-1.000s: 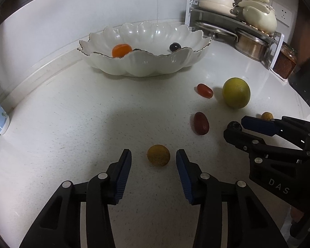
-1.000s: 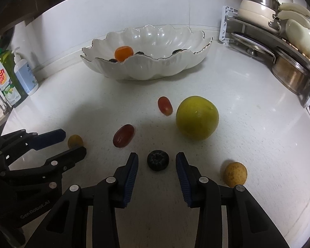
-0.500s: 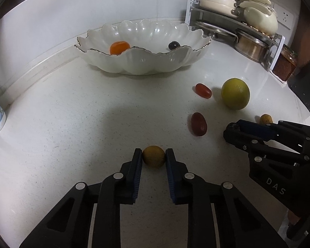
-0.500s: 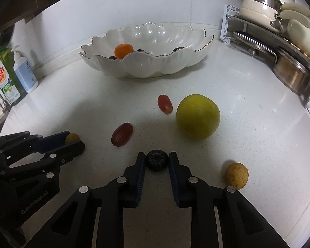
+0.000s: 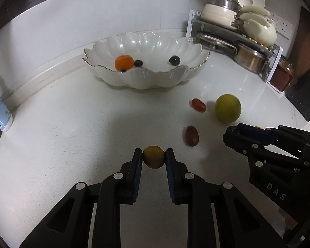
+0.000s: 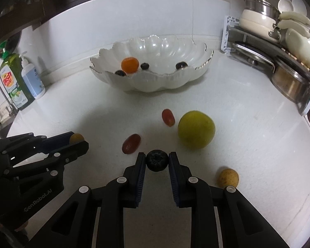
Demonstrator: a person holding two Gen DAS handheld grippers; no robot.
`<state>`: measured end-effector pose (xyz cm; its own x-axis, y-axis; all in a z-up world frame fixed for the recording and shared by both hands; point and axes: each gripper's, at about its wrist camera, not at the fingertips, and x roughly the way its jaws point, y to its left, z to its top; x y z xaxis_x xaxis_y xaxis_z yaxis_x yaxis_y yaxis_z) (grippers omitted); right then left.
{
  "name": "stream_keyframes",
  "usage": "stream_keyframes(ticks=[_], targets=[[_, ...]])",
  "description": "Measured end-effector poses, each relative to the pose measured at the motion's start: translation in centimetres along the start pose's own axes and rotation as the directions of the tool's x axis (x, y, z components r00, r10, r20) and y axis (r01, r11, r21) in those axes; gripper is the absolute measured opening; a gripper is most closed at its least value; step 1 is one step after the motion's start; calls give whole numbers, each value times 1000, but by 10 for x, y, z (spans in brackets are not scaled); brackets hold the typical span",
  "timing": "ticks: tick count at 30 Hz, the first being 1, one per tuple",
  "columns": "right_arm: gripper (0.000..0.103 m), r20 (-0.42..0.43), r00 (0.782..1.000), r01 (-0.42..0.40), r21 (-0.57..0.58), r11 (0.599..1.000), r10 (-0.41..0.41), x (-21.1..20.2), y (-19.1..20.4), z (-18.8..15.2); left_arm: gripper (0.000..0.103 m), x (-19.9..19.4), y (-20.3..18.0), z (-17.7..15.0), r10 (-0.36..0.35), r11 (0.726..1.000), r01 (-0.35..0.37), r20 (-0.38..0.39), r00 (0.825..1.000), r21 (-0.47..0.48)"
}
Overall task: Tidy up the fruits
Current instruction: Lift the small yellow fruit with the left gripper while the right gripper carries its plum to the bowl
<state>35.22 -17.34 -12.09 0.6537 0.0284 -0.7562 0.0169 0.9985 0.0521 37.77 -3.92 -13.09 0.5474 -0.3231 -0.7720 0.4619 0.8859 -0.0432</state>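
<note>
My left claw (image 5: 154, 158) is clamped on a small round yellow-brown fruit (image 5: 154, 159); my right claw (image 6: 157, 161) pinches a dark blueberry (image 6: 156, 162), crown toward the camera, above the white tabletop (image 6: 248, 128).

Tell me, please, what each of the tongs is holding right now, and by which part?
The left tongs pinch a small yellow-brown fruit across its sides; the right tongs pinch a blueberry across its sides.

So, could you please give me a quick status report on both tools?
Left tool shut on small yellow fruit. Right tool shut on blueberry. Bowl ahead; two grapes and a green fruit lie between.
</note>
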Motion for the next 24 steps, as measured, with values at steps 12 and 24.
stream_keyframes(ticks=[12, 24], targets=[[24, 86, 996, -1, -15, 1000, 3, -33, 3, 13, 23, -33, -1, 10, 9, 1000, -8, 81, 997, -15], [24, 165, 986, -3, -33, 999, 9, -63, 6, 23, 23, -67, -8, 19, 18, 1000, -16, 164, 986, -10]])
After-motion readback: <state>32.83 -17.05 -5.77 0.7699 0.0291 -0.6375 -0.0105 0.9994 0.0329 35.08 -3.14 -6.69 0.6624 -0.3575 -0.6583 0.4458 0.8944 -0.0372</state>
